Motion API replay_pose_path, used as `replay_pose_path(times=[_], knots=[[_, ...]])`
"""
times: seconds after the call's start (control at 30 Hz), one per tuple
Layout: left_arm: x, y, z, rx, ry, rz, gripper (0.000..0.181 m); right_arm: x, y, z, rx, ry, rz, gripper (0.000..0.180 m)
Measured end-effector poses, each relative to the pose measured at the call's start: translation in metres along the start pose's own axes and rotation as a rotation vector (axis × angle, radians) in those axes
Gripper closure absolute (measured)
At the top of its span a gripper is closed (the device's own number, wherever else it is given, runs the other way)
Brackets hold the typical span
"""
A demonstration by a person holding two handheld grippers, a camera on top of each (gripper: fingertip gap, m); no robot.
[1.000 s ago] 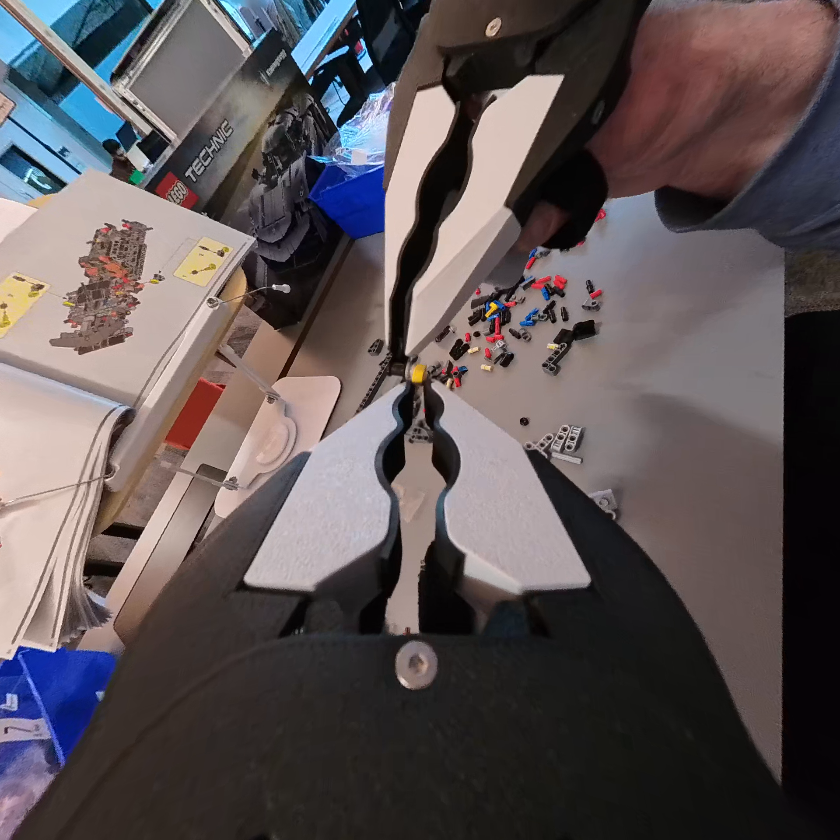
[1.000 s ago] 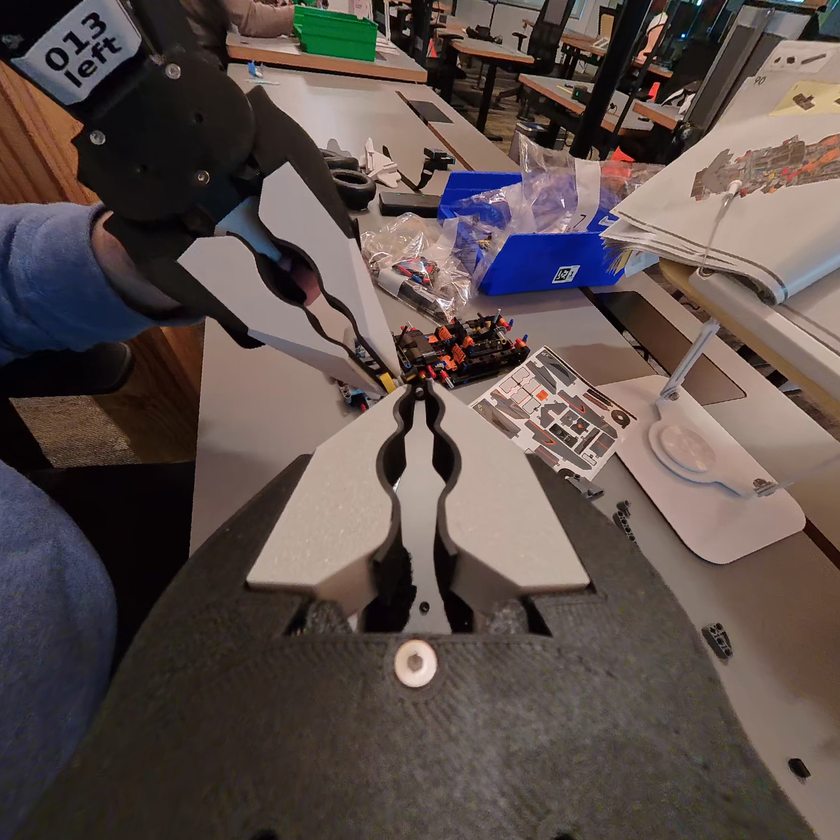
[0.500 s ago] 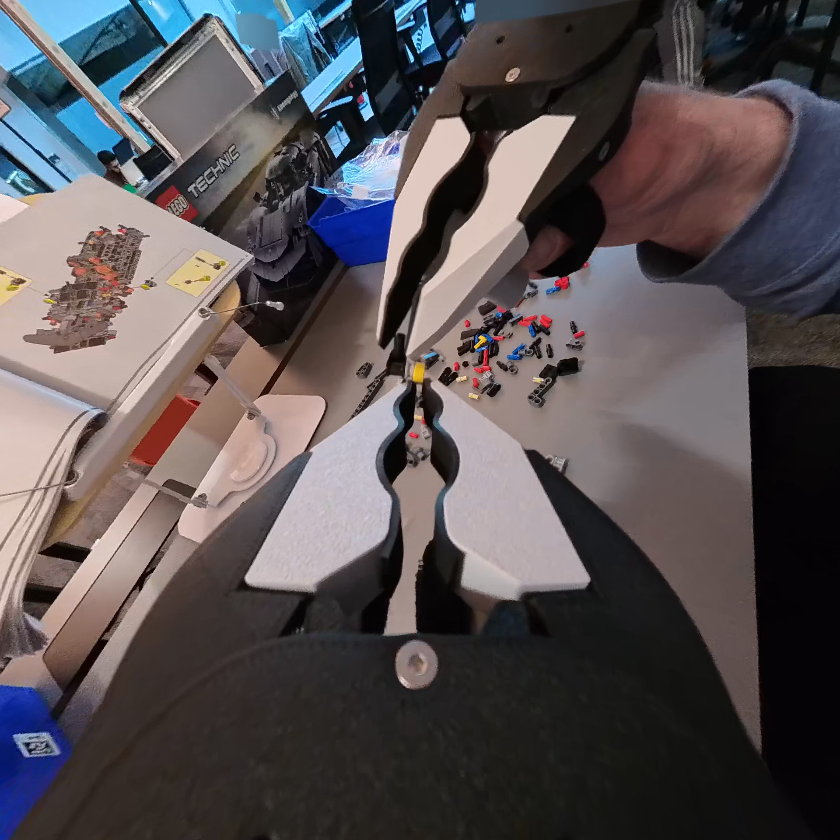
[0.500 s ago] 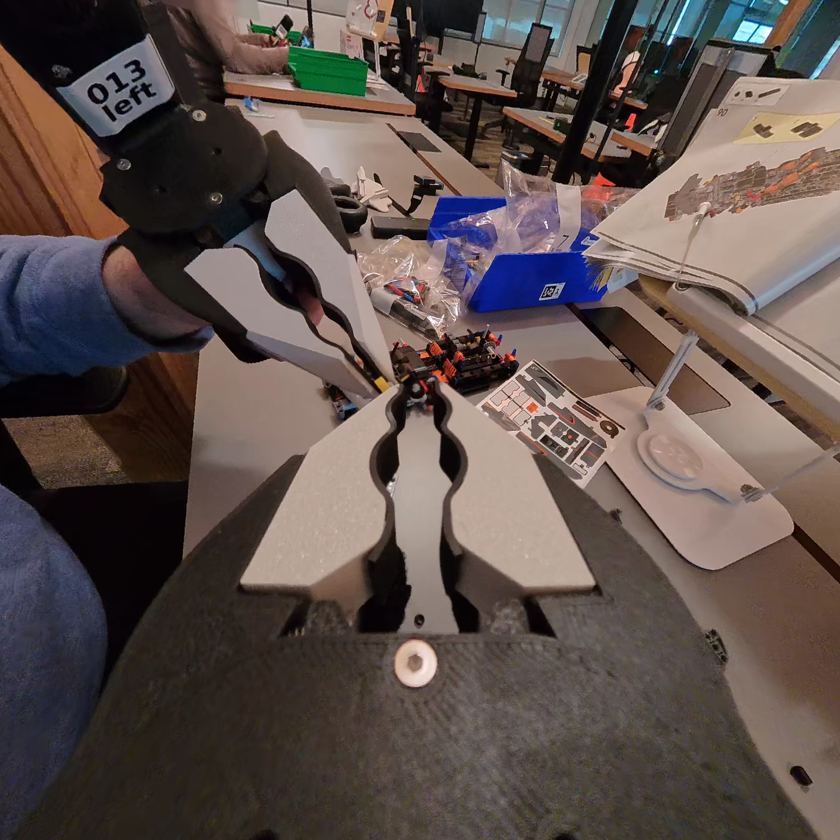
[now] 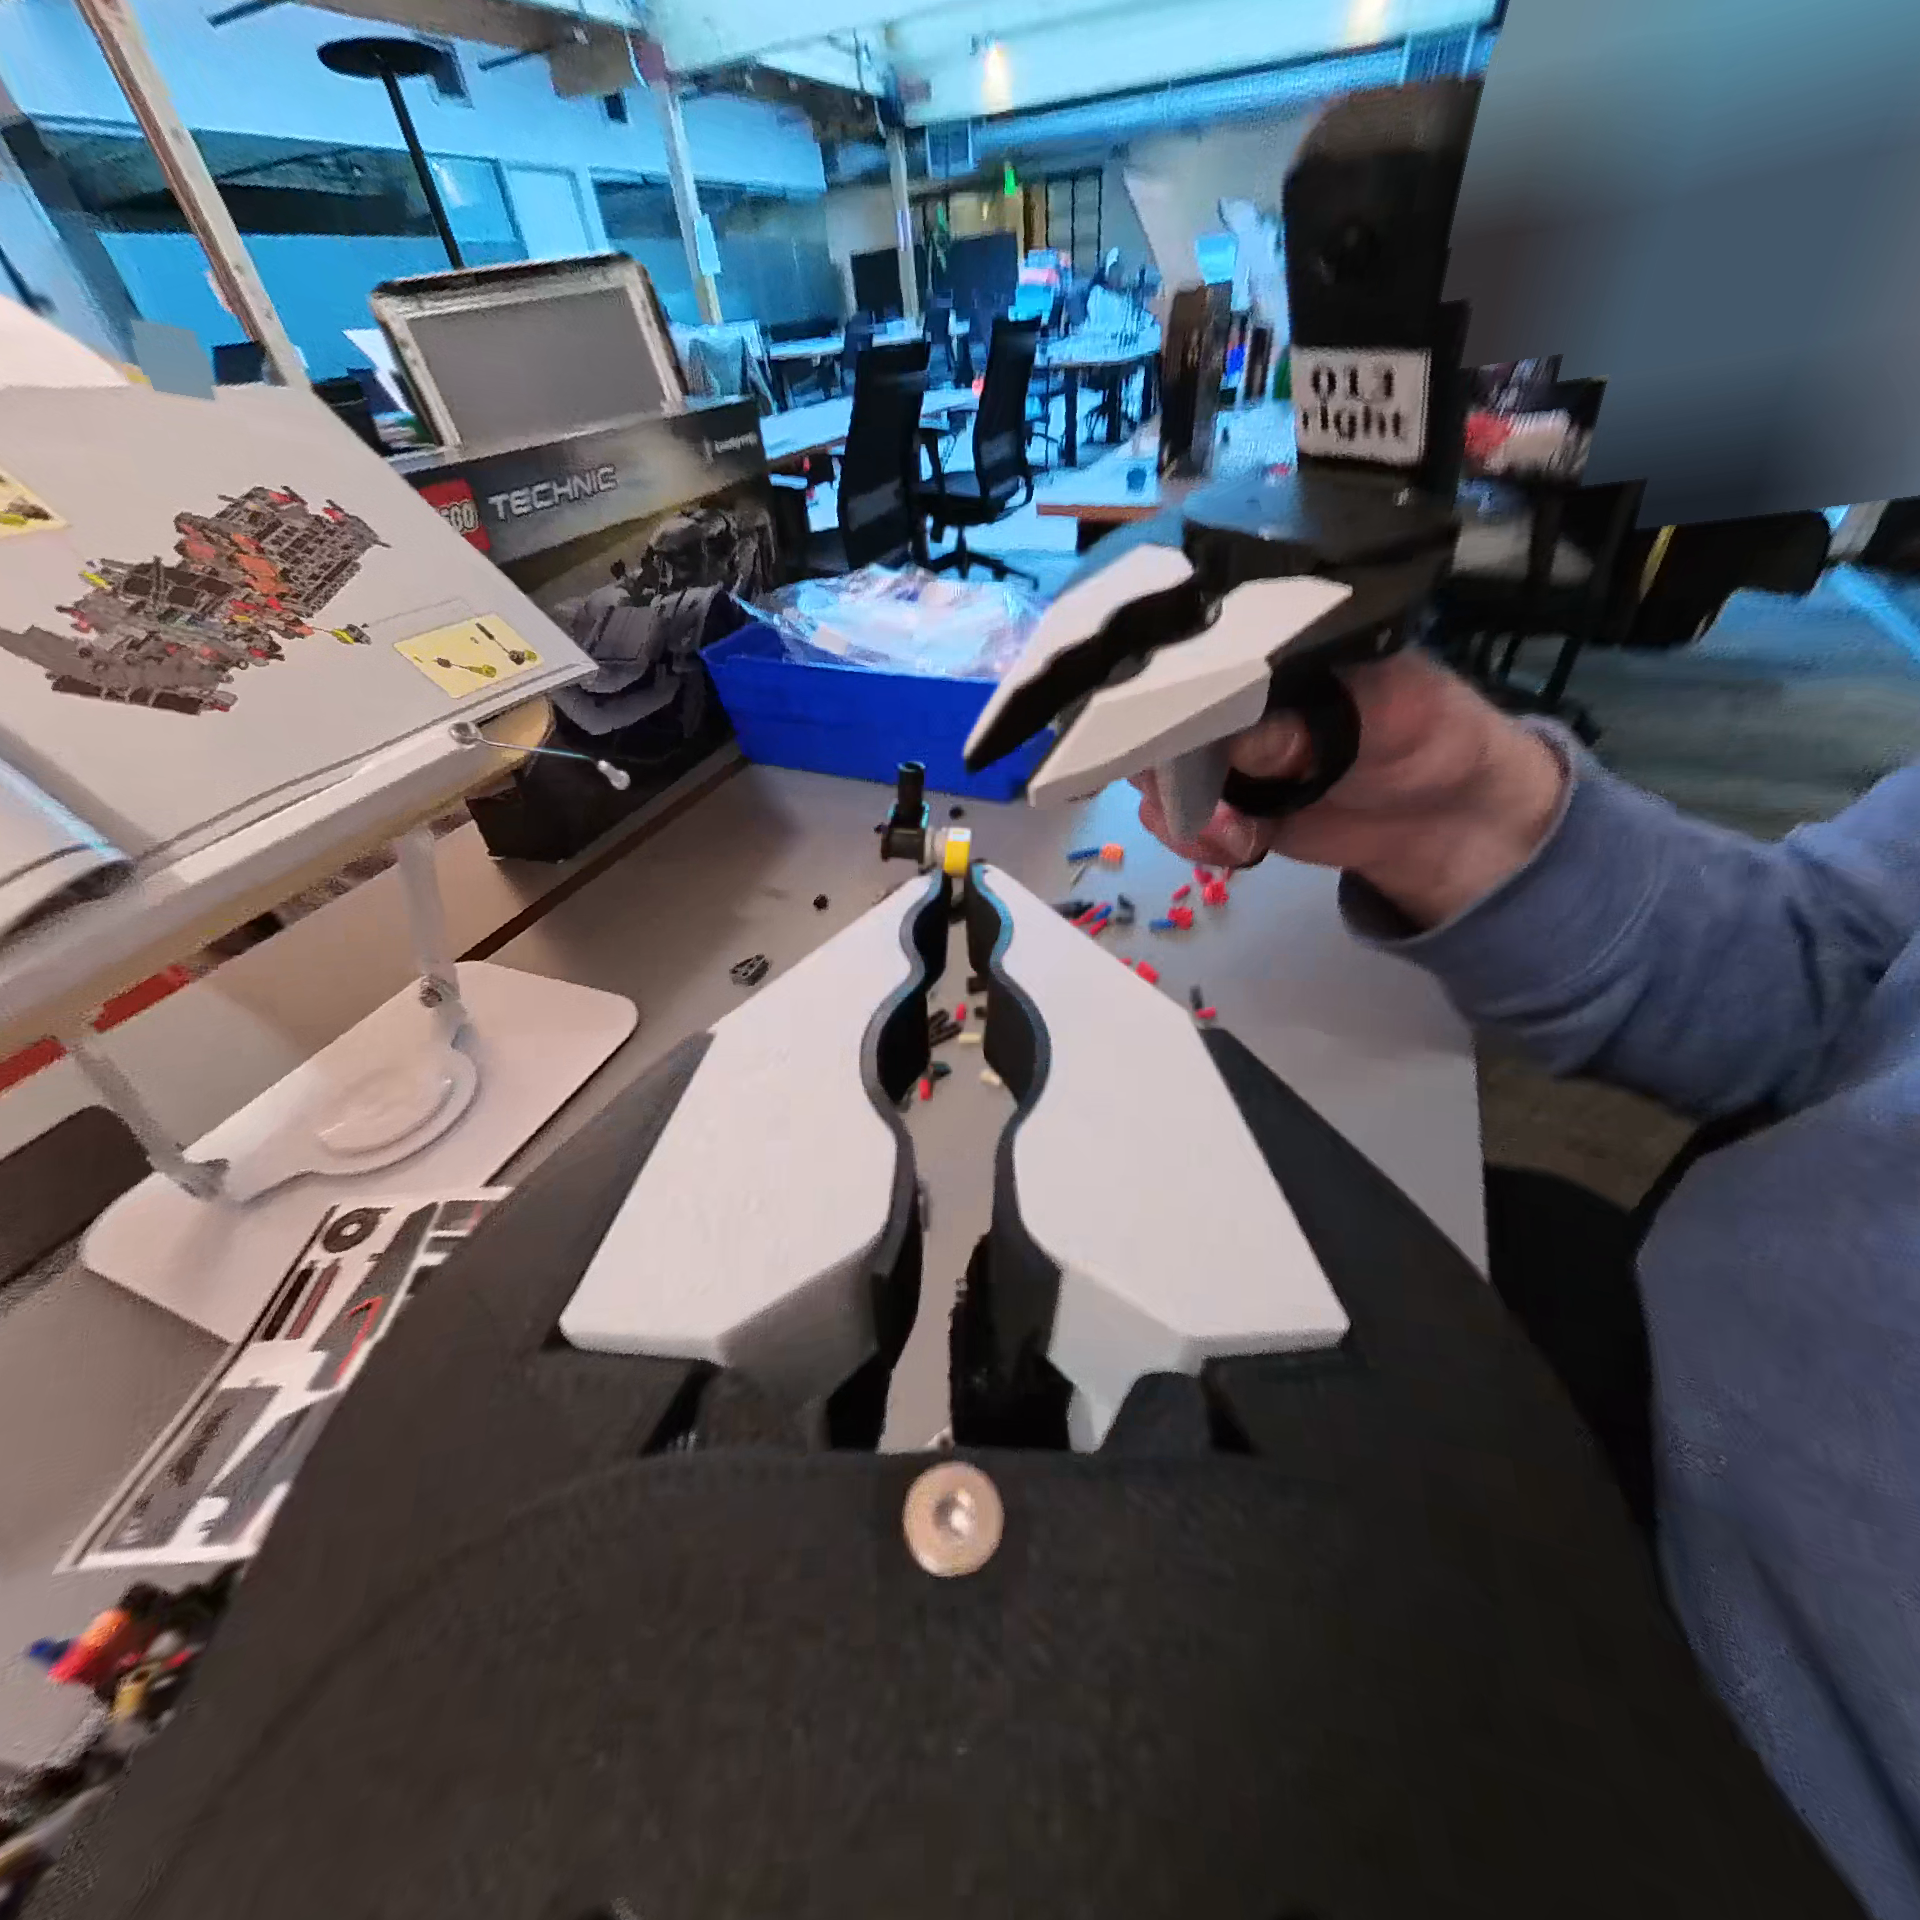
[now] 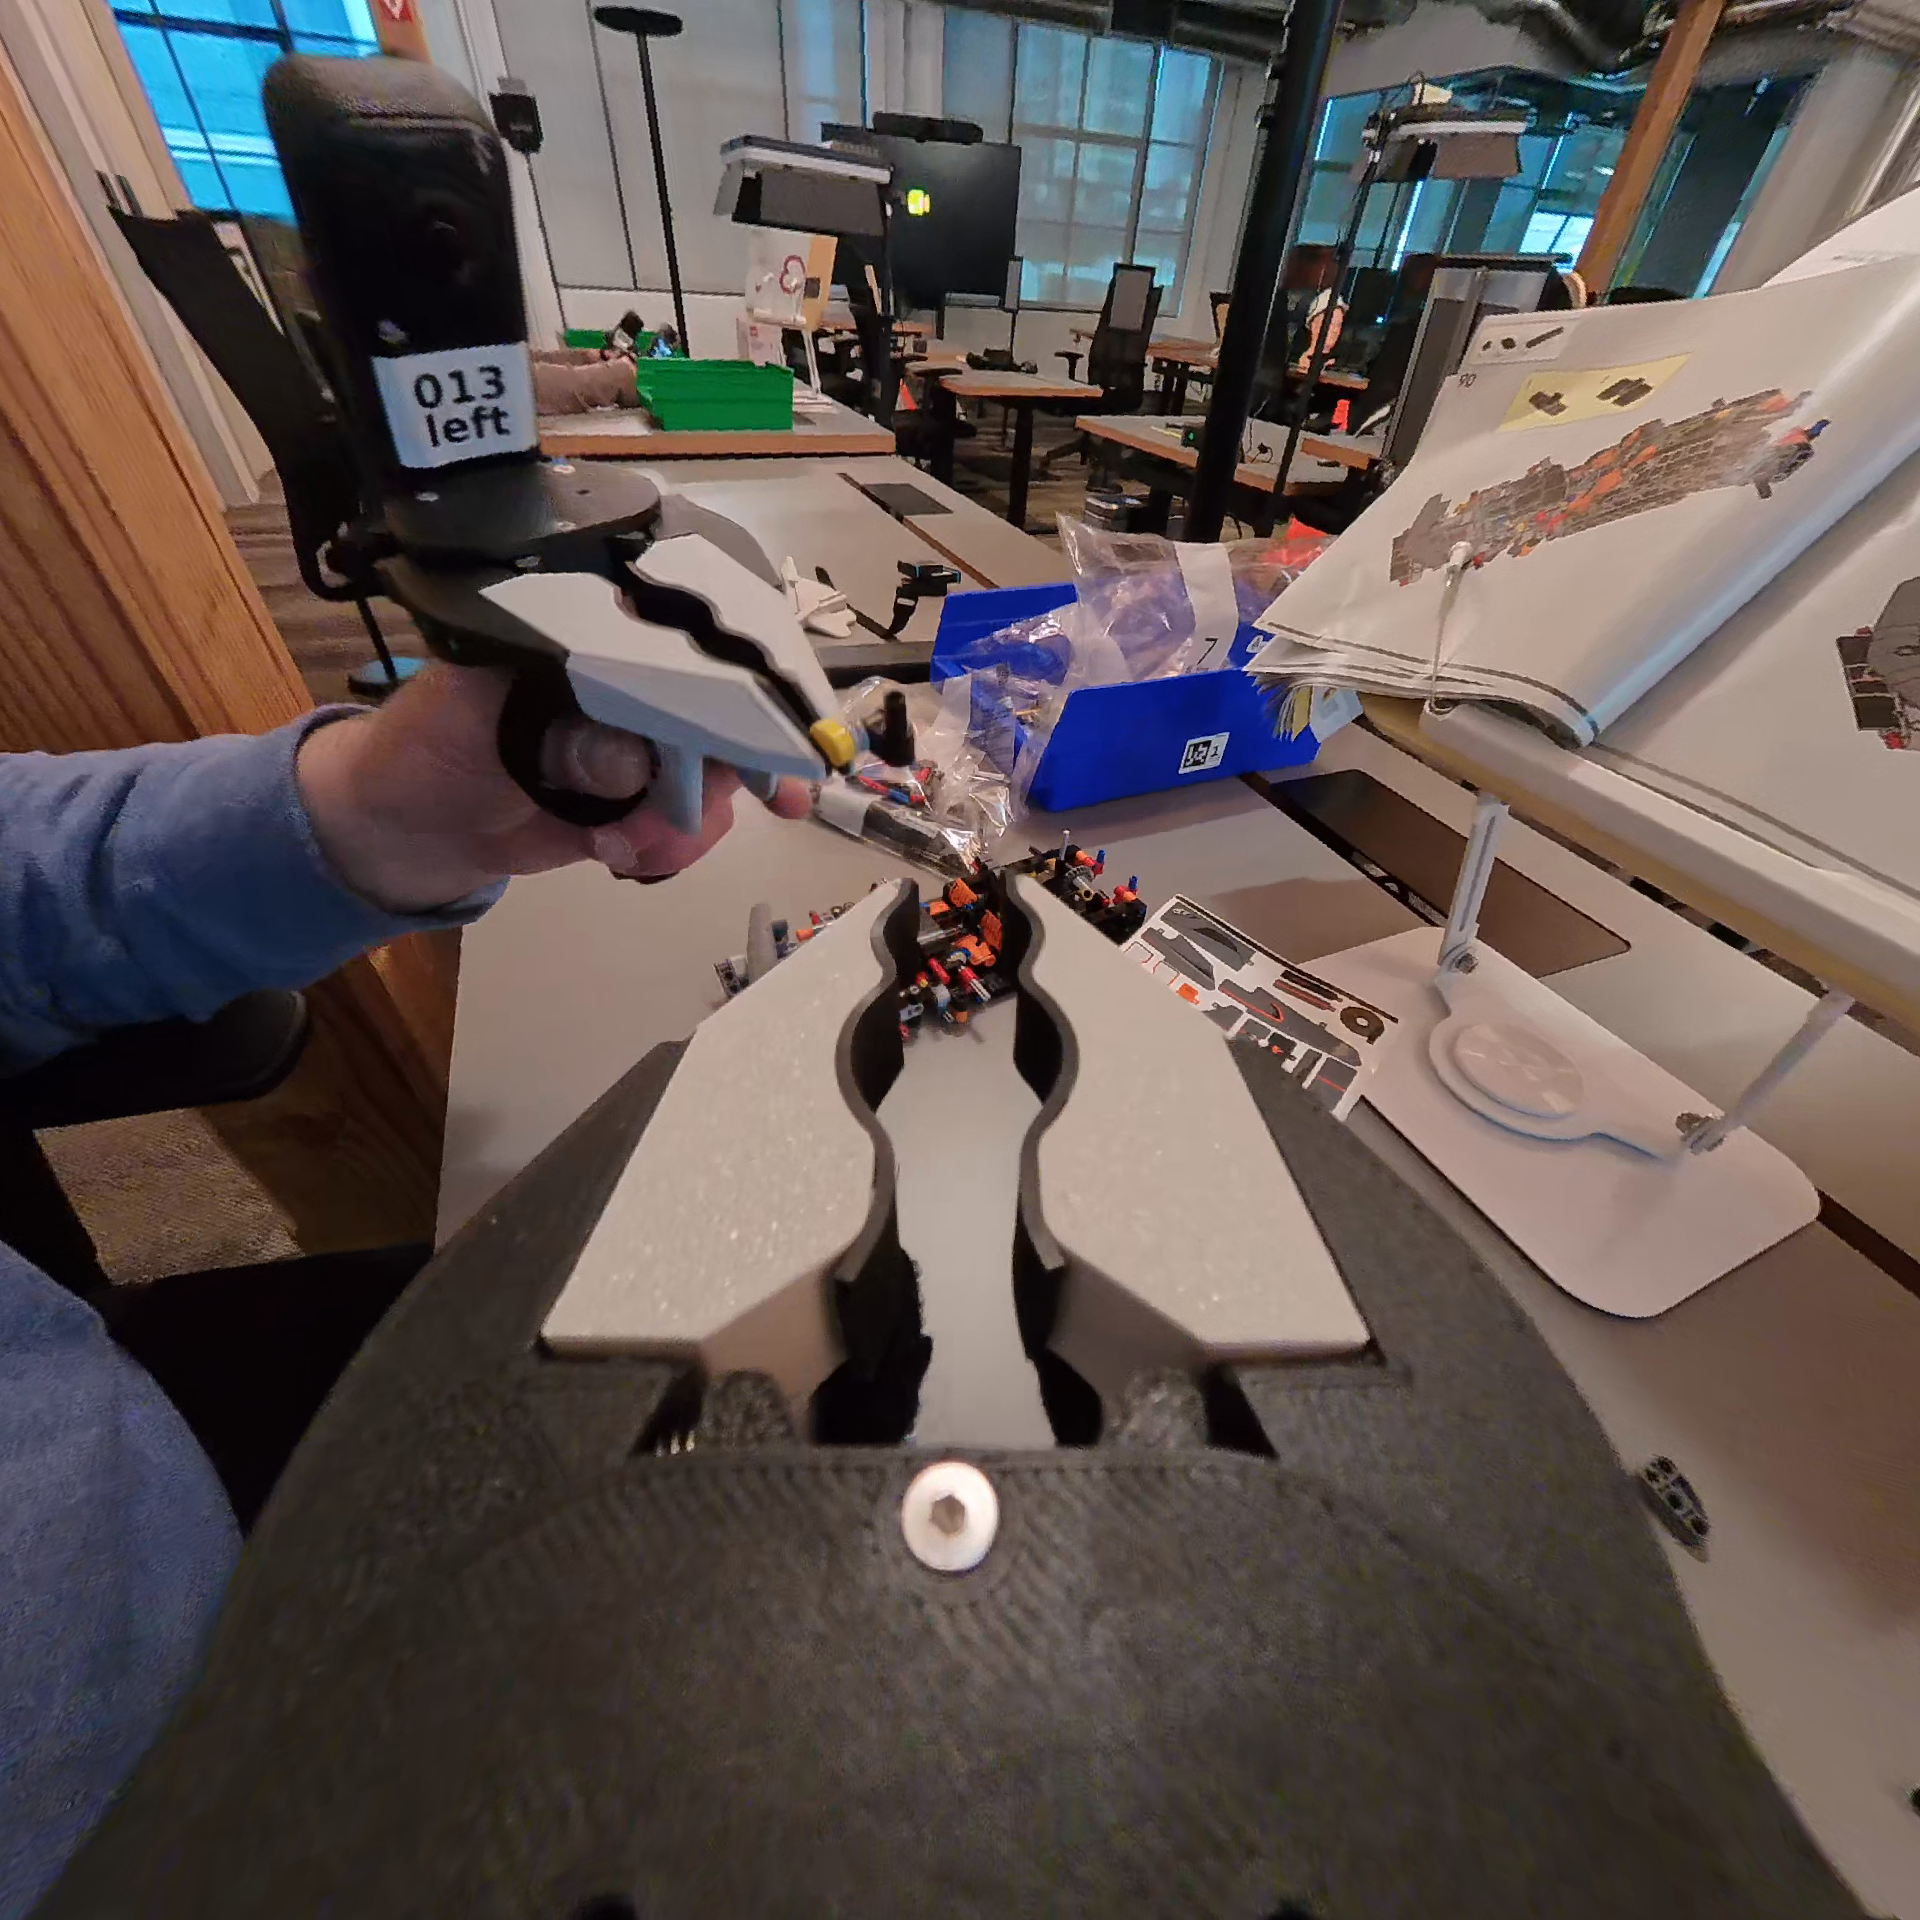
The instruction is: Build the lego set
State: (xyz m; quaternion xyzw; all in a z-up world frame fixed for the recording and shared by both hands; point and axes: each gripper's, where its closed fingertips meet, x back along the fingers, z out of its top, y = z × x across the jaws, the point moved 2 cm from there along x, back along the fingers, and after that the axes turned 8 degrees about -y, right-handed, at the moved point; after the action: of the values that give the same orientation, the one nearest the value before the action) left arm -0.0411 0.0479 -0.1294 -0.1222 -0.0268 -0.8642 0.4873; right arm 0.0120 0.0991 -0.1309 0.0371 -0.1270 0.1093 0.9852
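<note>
My left gripper (image 5: 956,883) is shut on a small piece (image 5: 928,834): a yellow bush with a black connector sticking out past the tips. It is held in the air and also shows in the right wrist view (image 6: 847,736). My right gripper (image 6: 958,894) is open and empty, above the table. In the left wrist view it (image 5: 1003,771) hangs up and to the right of the piece, apart from it. The partly built black and orange model (image 6: 961,940) lies on the table just beyond the right fingertips.
Loose small pieces (image 5: 1143,914) are scattered on the grey table. A sticker sheet (image 6: 1257,997), a white book stand (image 6: 1558,1122) with the open instruction book (image 6: 1610,499), a blue bin (image 6: 1122,717) and clear parts bags (image 6: 925,821) stand around the model.
The two grippers were tip to tip at the small piece. The right gripper has opened and drawn away. The left gripper has swung level, still holding the yellow and black piece.
</note>
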Motion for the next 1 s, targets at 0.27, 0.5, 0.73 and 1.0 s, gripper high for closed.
replay_pose_path(times=[0.27, 0.5, 0.73, 1.0], knots=[[0.017, -0.017, 0.008, 0.205, 0.153, -0.084, 0.18, 0.0, 0.003, -0.001, -0.032, 0.019, 0.019, 0.168], [0.023, -0.023, 0.01, 0.268, 0.193, -0.116, 0.18, -0.003, 0.004, -0.004, -0.046, 0.018, 0.028, 0.168], [0.025, -0.027, 0.008, 0.283, 0.179, -0.114, 0.18, -0.006, 0.004, -0.007, -0.052, 0.011, 0.037, 0.168], [0.023, -0.025, 0.007, 0.308, 0.163, -0.147, 0.18, -0.006, 0.004, -0.008, -0.053, 0.009, 0.043, 0.169]])
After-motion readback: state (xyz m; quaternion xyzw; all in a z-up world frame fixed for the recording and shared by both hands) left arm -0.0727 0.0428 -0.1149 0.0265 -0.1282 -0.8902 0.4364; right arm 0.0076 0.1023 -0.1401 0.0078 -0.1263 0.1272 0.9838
